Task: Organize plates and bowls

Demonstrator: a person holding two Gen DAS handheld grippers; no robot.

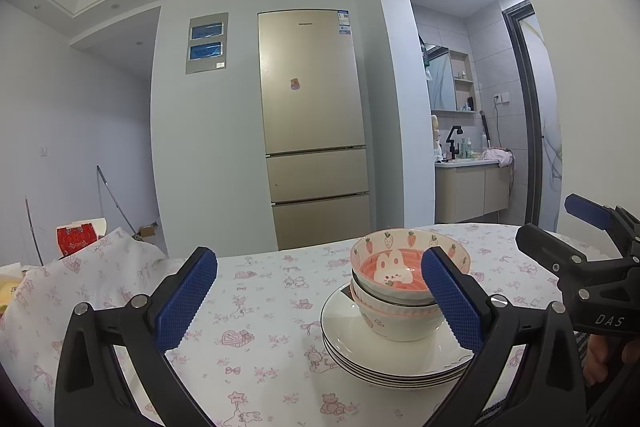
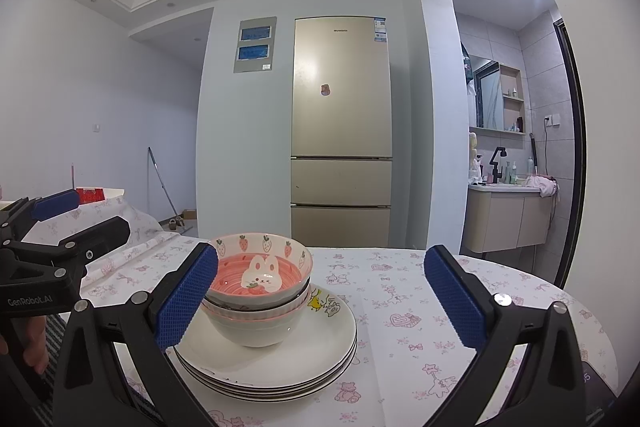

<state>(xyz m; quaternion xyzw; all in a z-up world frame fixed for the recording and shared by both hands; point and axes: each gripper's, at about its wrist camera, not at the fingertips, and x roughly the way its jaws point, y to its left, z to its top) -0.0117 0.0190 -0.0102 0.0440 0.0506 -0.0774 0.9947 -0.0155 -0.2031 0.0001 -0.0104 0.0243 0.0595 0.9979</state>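
So the bowls are sitting nested, bunny one on top, in the middle of the plate stack on the near part of the table. The stack is sitting between the two claws: off to the right of the left gripper, off to the left of the right gripper, about equally near both. Both are hanging spread wide, gripping nothing. Floral tablecloth underneath, fridge standing far behind, bathroom sink at far right.
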